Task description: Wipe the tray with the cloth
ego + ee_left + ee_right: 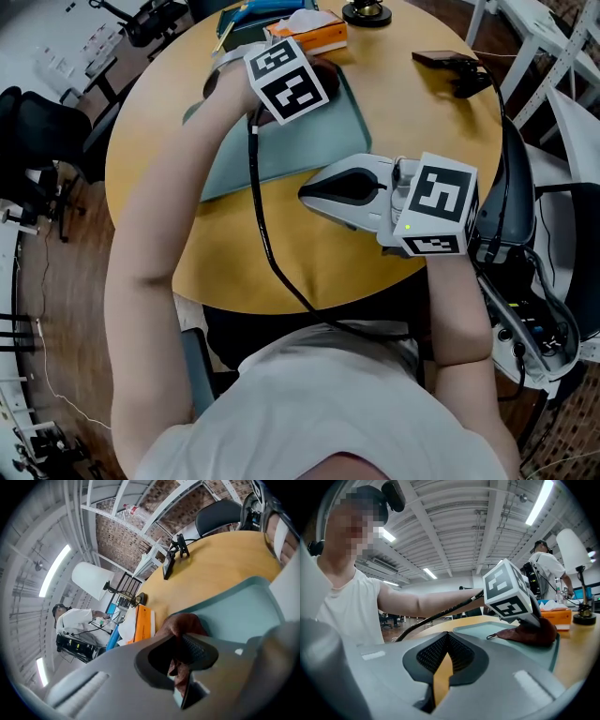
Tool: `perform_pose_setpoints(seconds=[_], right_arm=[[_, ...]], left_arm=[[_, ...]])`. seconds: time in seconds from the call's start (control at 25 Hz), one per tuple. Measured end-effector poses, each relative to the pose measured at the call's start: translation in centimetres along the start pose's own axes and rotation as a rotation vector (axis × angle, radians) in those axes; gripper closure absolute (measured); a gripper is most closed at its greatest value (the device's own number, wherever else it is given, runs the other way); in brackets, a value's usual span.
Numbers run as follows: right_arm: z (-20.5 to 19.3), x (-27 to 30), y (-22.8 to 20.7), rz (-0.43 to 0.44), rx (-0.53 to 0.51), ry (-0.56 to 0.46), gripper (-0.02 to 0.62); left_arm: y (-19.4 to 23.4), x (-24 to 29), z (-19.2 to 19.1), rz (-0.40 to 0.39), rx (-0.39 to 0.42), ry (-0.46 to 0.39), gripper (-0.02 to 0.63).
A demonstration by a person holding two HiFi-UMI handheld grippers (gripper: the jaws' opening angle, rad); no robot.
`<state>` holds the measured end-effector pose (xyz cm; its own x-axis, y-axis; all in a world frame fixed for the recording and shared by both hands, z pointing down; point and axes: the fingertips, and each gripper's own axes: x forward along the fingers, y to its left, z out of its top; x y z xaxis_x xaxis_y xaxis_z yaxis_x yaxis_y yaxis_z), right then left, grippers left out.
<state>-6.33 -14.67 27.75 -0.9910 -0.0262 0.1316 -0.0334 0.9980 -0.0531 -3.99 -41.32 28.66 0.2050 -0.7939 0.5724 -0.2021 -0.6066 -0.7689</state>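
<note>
Firmly clenched, the left tongs (183,639) pinch a reddish-brown cloth (187,620). It bunches up between the jaws and lies on the far end of the teal tray (243,606). The right tongs (447,639) are closed on nothing, with only a thin sliver of bench showing between the jaws. They hover just off the tray's near edge, well apart from the cloth. The tray sits on a round wooden bench (159,187), and an orange box (319,39) lies just beyond its far edge.
</note>
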Motion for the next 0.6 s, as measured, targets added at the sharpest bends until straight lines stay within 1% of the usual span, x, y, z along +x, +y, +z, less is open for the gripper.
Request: perform_pose_setpoints(seconds=[0.2, 0.36, 0.6], right_arm=[[0.0, 0.1, 0.0, 0.004, -0.002, -0.001, 0.594], [-0.1, 0.0, 0.0, 0.003, -0.003, 0.000, 0.594], [0.0, 0.0, -0.1, 0.001, -0.001, 0.000, 0.594]], left_arm=[[-0.3, 1.4, 0.1, -0.014, -0.016, -0.002, 0.242], [-1.2, 0.8, 0.4, -0.035, -0.021, -0.020, 0.242], [-3.1, -1.9, 1.8, -0.120, -0.029, -0.063, 0.242]])
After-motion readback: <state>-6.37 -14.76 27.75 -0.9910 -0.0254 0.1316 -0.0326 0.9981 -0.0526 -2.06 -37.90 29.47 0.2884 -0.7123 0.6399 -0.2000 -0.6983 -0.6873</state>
